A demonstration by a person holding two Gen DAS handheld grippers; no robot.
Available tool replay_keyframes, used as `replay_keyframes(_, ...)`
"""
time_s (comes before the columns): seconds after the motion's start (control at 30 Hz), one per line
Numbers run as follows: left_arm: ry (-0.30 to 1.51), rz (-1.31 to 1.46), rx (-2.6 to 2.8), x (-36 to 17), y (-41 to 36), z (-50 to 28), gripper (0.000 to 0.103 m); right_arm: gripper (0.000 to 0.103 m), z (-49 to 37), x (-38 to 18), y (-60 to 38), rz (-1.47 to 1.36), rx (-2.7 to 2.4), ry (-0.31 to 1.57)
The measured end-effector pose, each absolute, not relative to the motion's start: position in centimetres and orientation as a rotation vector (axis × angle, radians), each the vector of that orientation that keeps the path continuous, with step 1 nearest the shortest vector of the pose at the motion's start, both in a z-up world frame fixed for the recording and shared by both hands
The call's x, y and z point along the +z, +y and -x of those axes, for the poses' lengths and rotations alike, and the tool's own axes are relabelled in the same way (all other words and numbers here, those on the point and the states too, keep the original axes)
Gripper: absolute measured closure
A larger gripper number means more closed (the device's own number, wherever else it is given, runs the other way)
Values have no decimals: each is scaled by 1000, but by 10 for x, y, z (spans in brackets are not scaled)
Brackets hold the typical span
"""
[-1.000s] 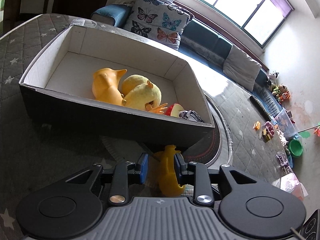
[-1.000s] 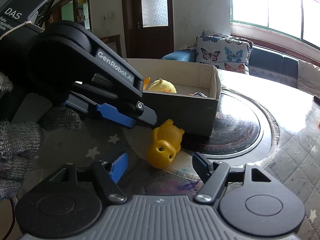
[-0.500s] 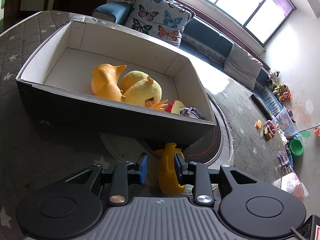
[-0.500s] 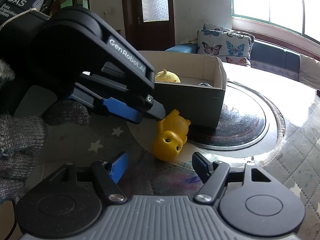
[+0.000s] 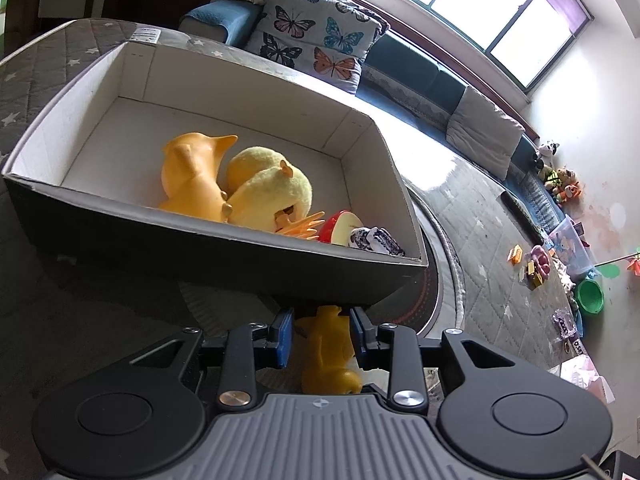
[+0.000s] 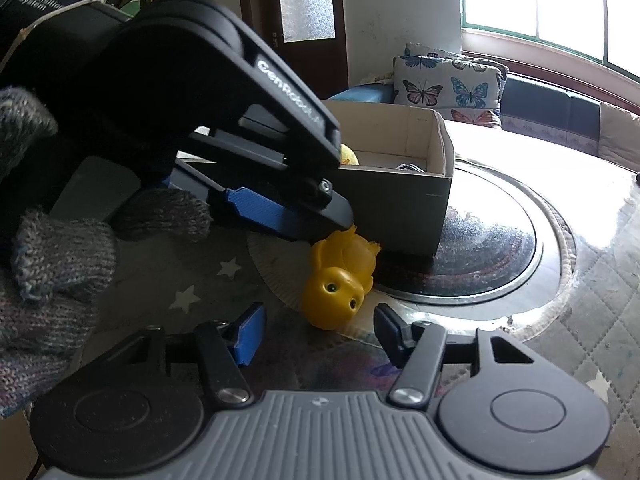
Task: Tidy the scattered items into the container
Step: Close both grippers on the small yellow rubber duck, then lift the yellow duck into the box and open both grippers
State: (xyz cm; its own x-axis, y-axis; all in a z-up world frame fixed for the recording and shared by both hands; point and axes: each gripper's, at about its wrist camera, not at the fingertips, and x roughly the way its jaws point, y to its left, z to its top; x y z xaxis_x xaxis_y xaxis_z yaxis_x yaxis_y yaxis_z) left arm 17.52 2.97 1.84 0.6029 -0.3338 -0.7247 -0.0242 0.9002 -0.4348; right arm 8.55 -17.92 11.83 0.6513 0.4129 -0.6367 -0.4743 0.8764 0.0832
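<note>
A small yellow rubber duck point(image 5: 326, 350) sits between the fingers of my left gripper point(image 5: 322, 336), which is shut on it just in front of the box's near wall. From the right wrist view the duck point(image 6: 340, 280) hangs low over a paper plate point(image 6: 276, 276) with its face toward me, and the left gripper's fingers point(image 6: 280, 212) reach down onto it. The open cardboard box point(image 5: 160, 248) holds an orange rubber toy point(image 5: 192, 176), a yellow plush chick point(image 5: 272, 196), a red apple half point(image 5: 340, 228) and a dark patterned item point(image 5: 376, 240). My right gripper point(image 6: 320, 330) is open, just short of the duck.
A gloved hand point(image 6: 48, 260) holds the left gripper. The box point(image 6: 400, 216) stands partly on a round glass inset point(image 6: 480, 248) in the star-patterned quilted tabletop. Butterfly cushions point(image 5: 316, 36) and a sofa lie behind. Toys and a green bowl point(image 5: 590, 294) litter the floor on the right.
My left gripper has carried the duck a little up and toward the box's near wall. The right gripper has stayed open and edged closer to the duck.
</note>
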Motion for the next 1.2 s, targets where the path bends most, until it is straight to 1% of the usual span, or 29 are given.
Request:
replay_keyframes(0.43,938,419,-197,13,23,-190,70,53,-93,115,-181,87,504,703)
replay_keyframes(0.5,945,418,-198,11,22,-191,70,57,-94,114,-182,87,503,705)
replay_keyframes(0.63,963,420,-201,8,21,-194,70,67,-94,115,-184,82,503,701)
replay_keyframes(0.67,964,423,-204,7,21,-194,70,68,-94,115,-184,84,502,700)
replay_keyframes(0.73,965,427,-210,6,22,-194,72,68,-94,114,-184,85,501,699)
replay_keyframes(1.03,949,451,-228,8,28,-183,72,68,-88,118,-181,107,507,674)
replay_keyframes(1.2,918,463,-227,20,33,-171,73,68,-76,128,-178,134,526,635)
